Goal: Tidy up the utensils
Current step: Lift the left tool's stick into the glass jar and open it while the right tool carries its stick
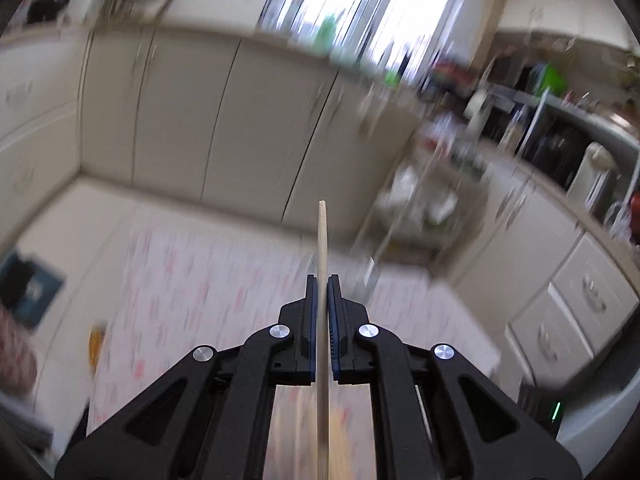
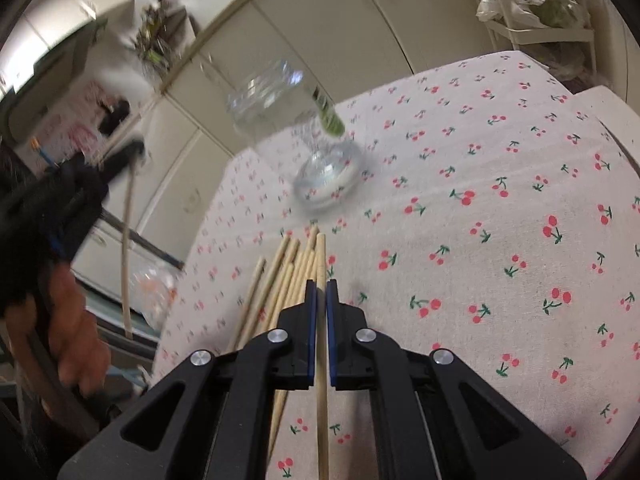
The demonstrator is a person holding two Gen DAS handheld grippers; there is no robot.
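Observation:
My left gripper (image 1: pixel 322 280) is shut on a single wooden chopstick (image 1: pixel 322 240) that points forward, held in the air above the cherry-print tablecloth (image 1: pixel 192 280); the view is motion-blurred. My right gripper (image 2: pixel 321 285) is shut on another wooden chopstick (image 2: pixel 321 256), low over a pile of several chopsticks (image 2: pixel 280 280) lying on the tablecloth (image 2: pixel 480 240). A clear glass jar (image 2: pixel 316 148) stands beyond the pile, blurred. The left gripper (image 2: pixel 134 148) shows at the left of the right wrist view, its chopstick (image 2: pixel 127 240) hanging down.
Cream cabinets (image 1: pixel 240 120) line the far wall under a bright window (image 1: pixel 360 8). A wire rack with bags (image 2: pixel 532 8) stands behind the table. A counter with appliances (image 1: pixel 580 152) runs along the right. The table edge falls away at the left (image 2: pixel 192 248).

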